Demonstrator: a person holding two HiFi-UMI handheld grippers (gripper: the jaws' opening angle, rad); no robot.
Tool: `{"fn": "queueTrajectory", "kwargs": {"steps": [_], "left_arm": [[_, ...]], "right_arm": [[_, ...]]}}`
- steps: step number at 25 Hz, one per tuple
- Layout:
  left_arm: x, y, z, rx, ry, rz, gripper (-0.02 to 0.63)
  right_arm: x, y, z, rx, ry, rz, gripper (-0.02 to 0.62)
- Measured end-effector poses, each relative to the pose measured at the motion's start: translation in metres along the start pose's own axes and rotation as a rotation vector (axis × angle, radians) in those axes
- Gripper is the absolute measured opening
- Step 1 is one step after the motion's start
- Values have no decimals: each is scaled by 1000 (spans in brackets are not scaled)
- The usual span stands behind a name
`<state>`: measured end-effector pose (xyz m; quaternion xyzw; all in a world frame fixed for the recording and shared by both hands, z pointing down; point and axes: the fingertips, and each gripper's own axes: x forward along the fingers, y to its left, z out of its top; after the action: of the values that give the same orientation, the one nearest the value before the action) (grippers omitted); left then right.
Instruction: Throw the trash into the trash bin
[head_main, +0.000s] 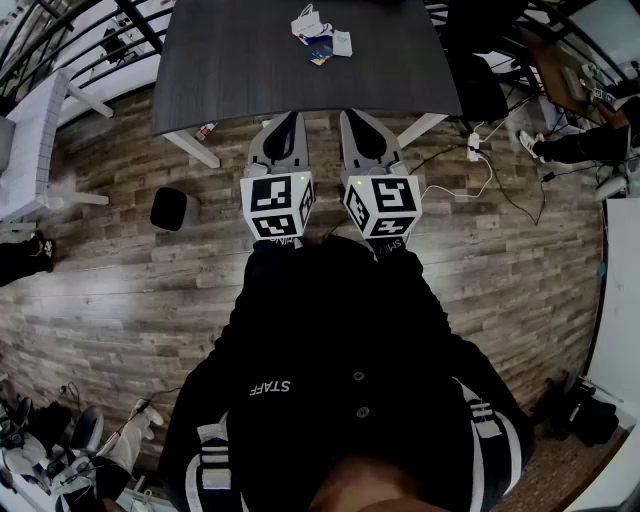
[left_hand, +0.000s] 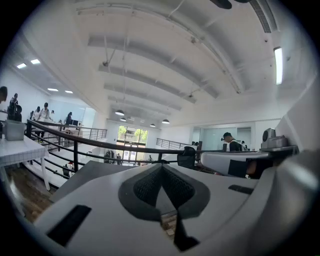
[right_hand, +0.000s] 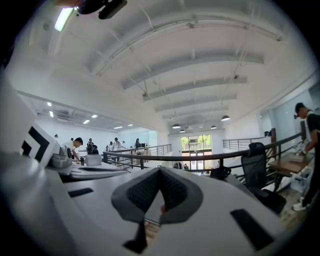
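Observation:
Several pieces of trash (head_main: 322, 38), white paper and a blue packet, lie at the far middle of a dark table (head_main: 240, 70). A small black trash bin (head_main: 174, 209) stands on the wood floor to the left. My left gripper (head_main: 291, 118) and right gripper (head_main: 355, 117) are held side by side at the table's near edge, both shut with nothing between their jaws. The left gripper view shows its jaws (left_hand: 161, 166) closed and pointing level across the room; the right gripper (right_hand: 160, 169) looks the same. Neither gripper view shows the trash or the bin.
A white bench (head_main: 30, 150) stands at the left. A power strip and cables (head_main: 478, 170) lie on the floor to the right of the table. A black office chair (head_main: 478, 80) is at the table's right side. People sit at the far right and left edges.

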<state>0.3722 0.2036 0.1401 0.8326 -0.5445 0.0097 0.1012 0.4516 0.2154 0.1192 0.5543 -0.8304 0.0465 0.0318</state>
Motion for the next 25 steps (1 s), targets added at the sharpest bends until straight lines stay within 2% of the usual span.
{"fn": "queueTrajectory", "kwargs": {"steps": [15, 25], "left_arm": [[-8, 39, -21, -28, 29, -2, 2], [-16, 70, -43, -66, 73, 8, 2]], "right_arm": [[20, 23, -21, -5, 27, -32, 14], [32, 40, -35, 27, 35, -27, 15]]}}
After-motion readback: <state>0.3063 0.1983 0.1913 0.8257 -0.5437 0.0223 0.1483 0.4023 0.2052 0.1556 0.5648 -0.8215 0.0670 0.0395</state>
